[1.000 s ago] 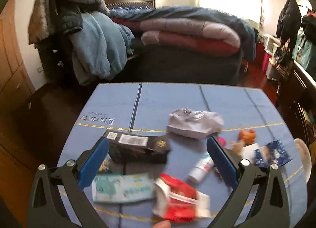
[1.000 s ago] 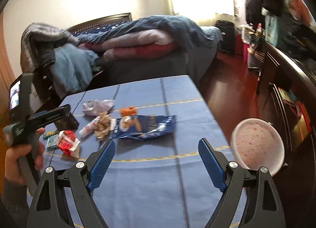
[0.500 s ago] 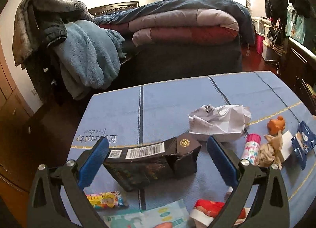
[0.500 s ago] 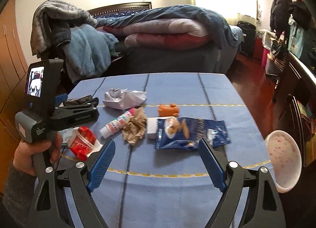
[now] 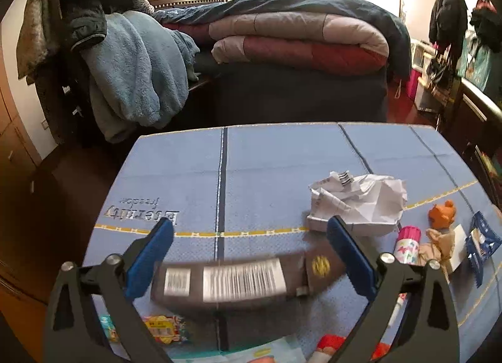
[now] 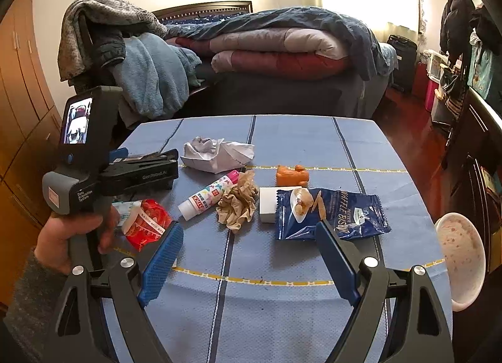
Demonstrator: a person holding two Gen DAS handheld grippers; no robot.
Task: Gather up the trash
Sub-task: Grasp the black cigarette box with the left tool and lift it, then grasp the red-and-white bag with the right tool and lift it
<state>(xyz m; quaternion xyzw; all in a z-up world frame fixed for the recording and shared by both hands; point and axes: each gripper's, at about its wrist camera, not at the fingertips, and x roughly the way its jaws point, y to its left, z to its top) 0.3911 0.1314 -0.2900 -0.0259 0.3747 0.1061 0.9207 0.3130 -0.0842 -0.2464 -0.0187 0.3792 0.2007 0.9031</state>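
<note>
Spanning a long dark box [image 5: 241, 281] between its blue pads, the left gripper [image 5: 251, 256] has its jaws spread wide, and the box, blurred, with a white barcode label on top, fills the gap; whether the pads press on its ends I cannot tell. Just beyond the box on the blue tablecloth [image 5: 276, 155] lies crumpled white paper [image 5: 357, 203], with a glue stick [image 5: 406, 242] beside it. The right gripper [image 6: 248, 259] hangs open and empty above the near part of the cloth. Ahead of it lie a blue biscuit wrapper [image 6: 339, 215], a brown crumpled tissue [image 6: 237, 203], a red packet [image 6: 147, 223] and an orange scrap [image 6: 291, 174]. A speckled bowl [image 6: 461, 253] sits off the table's right edge.
</note>
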